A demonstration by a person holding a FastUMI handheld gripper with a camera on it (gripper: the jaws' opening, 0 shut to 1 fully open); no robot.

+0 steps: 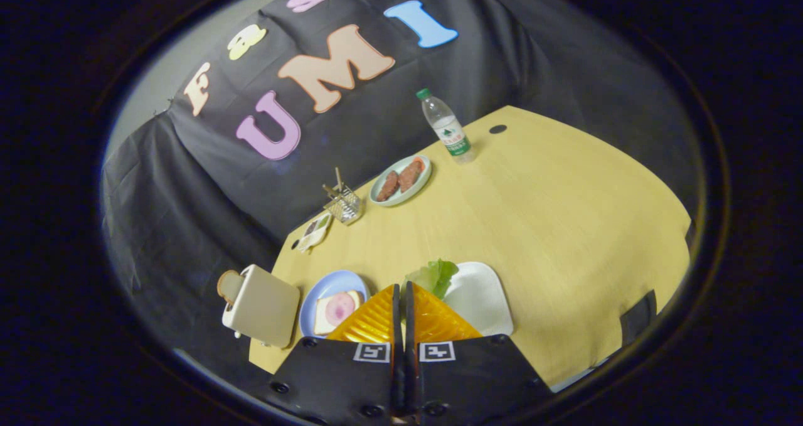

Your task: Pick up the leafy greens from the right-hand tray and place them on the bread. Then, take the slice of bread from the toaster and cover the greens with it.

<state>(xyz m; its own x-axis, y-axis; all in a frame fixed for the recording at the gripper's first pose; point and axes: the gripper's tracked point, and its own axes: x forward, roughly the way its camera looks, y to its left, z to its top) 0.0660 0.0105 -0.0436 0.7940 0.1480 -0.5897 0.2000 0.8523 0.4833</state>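
Observation:
My gripper (402, 286) is high above the yellow table, fingers pressed together. A leafy green (434, 276) sticks out from between the fingertips, so the fingers are shut on it. Below and just right of the fingers lies the white tray (483, 300). To the left of the fingers a blue plate (329, 282) carries a slice of bread topped with a pink round of ham (337, 310). Further left stands a cream toaster (263, 305) with a slice of bread (229, 285) poking out of its far end.
At the back of the table (564, 225) stand a water bottle (446, 128), a pale green plate with two sausages (400, 180), a wire basket with sticks (343, 205) and a small packet (313, 231). Black cloth walls the back and left.

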